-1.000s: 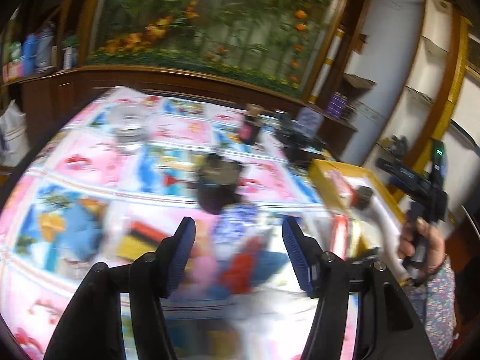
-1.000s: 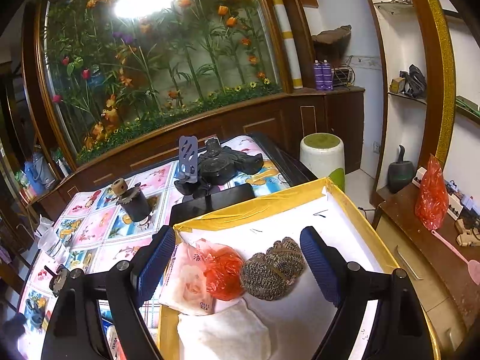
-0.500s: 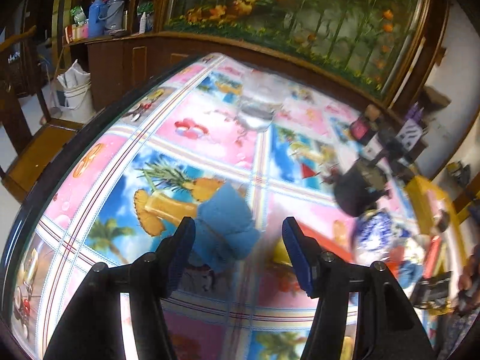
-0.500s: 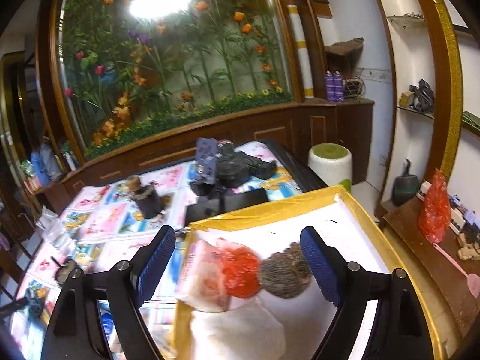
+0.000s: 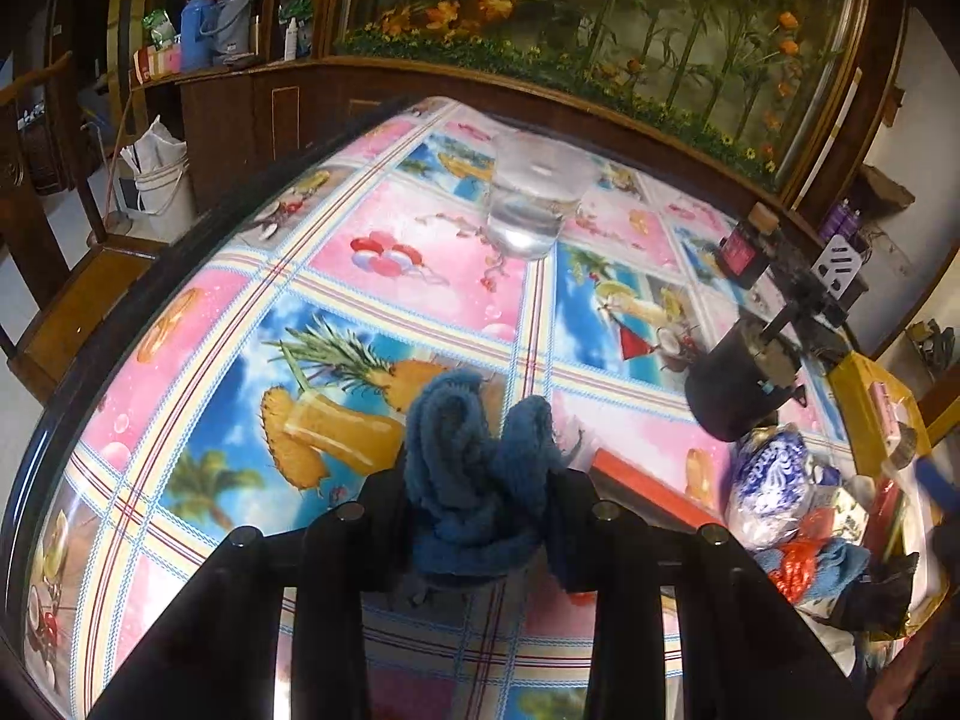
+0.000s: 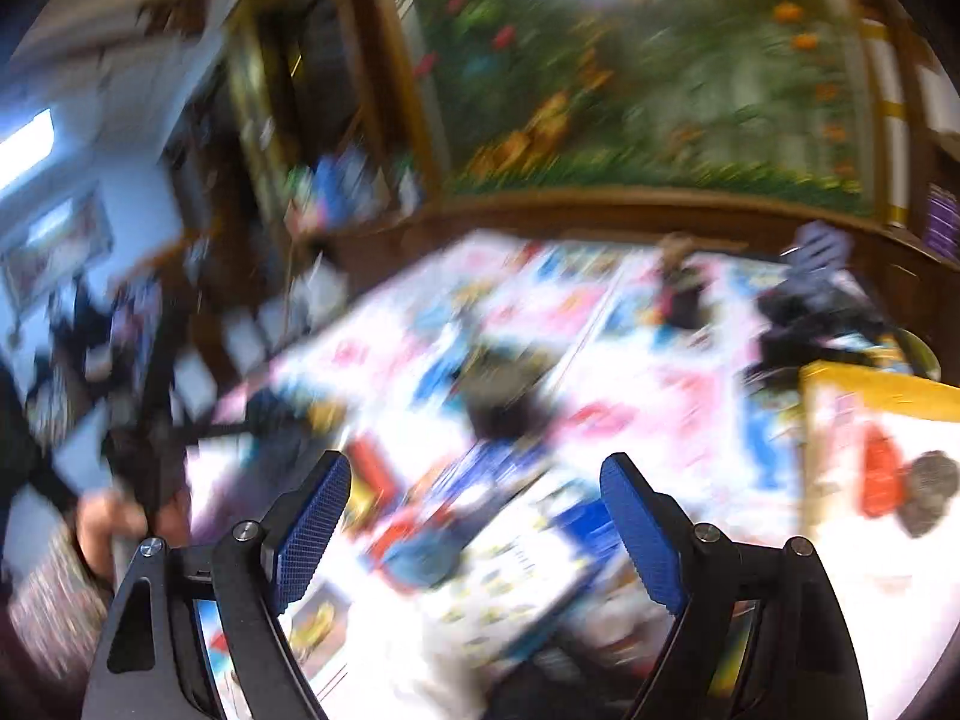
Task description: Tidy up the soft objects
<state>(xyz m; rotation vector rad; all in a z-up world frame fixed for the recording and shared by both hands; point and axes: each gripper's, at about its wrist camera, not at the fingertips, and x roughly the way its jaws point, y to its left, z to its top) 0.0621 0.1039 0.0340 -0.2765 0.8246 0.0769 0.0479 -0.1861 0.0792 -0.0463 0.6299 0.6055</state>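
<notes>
Between the jaws of the left gripper (image 5: 480, 495) a blue cloth (image 5: 477, 468) is pinched: the jaws have just been closing, and the cloth is now bunched up into two folds that rise between them, its lower part pressed on both sides. The cloth rests on the table (image 5: 384, 276), which is covered by a bright printed sheet with a pineapple drink pictured just beyond the jaws on the left. Farther ahead a clear glass (image 5: 537, 195) stands upright, well apart from the cloth. Off to the right of the jaws a dark pot (image 5: 735, 387) and a blue-and-white bundle (image 5: 771, 477) are seen, and beyond them the corner of a yellow-rimmed box (image 5: 864, 405).

The jaws of the right gripper (image 6: 474, 531) are spread wide with nothing between them. Its view is heavily blurred (little can be read below the jaws but a muddle of coloured items). To the right of them the yellow-rimmed box (image 6: 870, 390) is made out, with a red item (image 6: 879, 474) and a dark knitted item (image 6: 930, 492) lying inside.

The step in hand is judged to be the pick-up of the blue cloth. For the next move, the cloth would have to be lifted clear of the table without slipping from the pinch, then carried rightward past the pot to the box, where the other soft things are gathered.
</notes>
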